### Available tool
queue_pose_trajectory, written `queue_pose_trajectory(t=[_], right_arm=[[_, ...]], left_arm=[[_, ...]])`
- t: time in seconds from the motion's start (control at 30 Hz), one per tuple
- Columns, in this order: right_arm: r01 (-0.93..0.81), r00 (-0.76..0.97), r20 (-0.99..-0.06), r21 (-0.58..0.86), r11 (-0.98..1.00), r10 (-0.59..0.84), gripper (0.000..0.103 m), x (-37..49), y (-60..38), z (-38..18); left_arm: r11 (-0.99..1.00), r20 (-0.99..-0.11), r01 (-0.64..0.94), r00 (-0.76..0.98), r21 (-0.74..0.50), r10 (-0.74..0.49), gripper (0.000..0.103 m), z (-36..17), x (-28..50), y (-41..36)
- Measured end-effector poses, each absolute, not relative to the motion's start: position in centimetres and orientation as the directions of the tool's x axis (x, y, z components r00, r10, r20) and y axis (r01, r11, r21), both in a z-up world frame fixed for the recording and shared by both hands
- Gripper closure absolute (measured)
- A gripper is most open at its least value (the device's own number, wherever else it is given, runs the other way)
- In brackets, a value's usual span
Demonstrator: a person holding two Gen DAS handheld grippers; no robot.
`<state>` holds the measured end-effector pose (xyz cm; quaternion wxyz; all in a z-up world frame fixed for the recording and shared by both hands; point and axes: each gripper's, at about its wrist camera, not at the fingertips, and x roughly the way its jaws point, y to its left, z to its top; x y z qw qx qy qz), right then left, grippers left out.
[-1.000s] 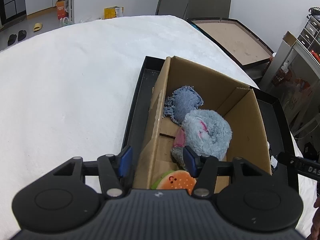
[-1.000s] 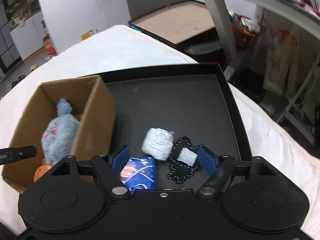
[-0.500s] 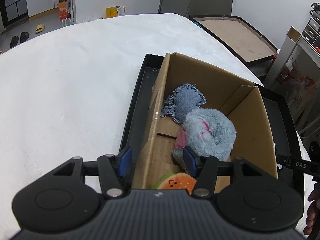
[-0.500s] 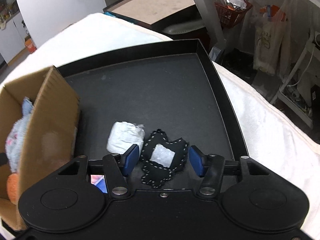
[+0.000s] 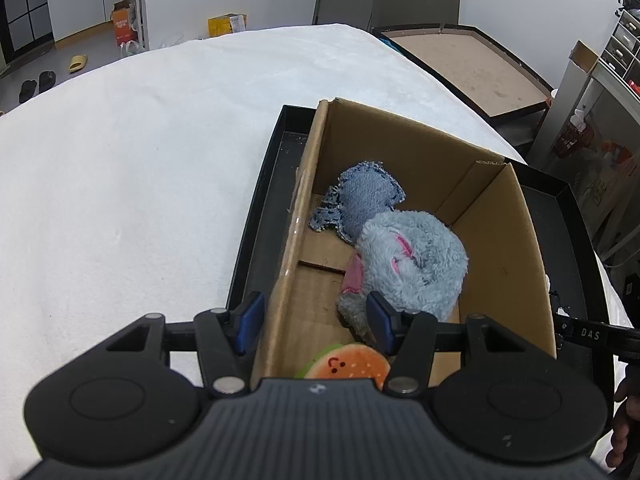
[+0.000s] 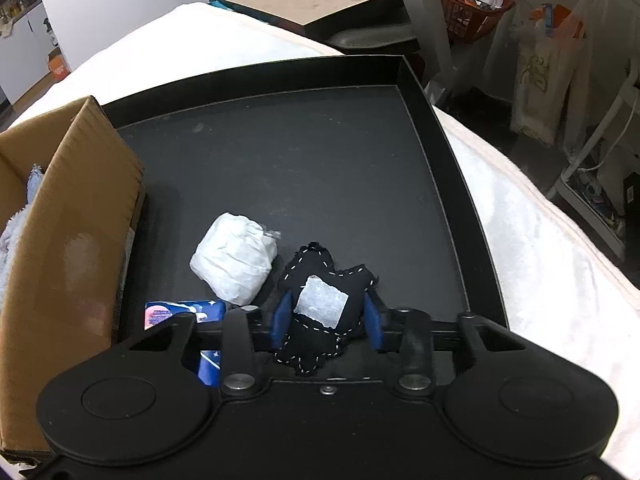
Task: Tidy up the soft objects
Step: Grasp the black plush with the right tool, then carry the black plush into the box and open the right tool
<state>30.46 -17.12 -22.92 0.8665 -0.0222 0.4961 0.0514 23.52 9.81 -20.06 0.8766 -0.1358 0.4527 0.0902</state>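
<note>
— Where does the left gripper sit?
— Jaws spread, straddling the cardboard box wall; grey plush at one o'clock.
— And the right gripper?
— Clenched around the black stitched pouch; white bundle at ten o'clock.

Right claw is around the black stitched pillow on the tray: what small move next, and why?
Probably close the right claw fully and lift. Its blue pads flank the black stitched pillow, which lies on the black tray, while the cardboard box to its left already holds other soft toys.
</note>
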Motion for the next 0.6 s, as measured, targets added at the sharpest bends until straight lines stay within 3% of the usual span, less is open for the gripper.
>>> queue_pose_trajectory(t=[0.6], right_arm=[[-0.097, 0.604, -0.793, 0.034, 0.995, 0.086, 0.069, 28.3, -17.2, -18.0]], left_arm=[[0.938, -0.803, -0.286, 0.596, -0.194, 0.015, 0.048, -19.4, 22.8, 10.7]])
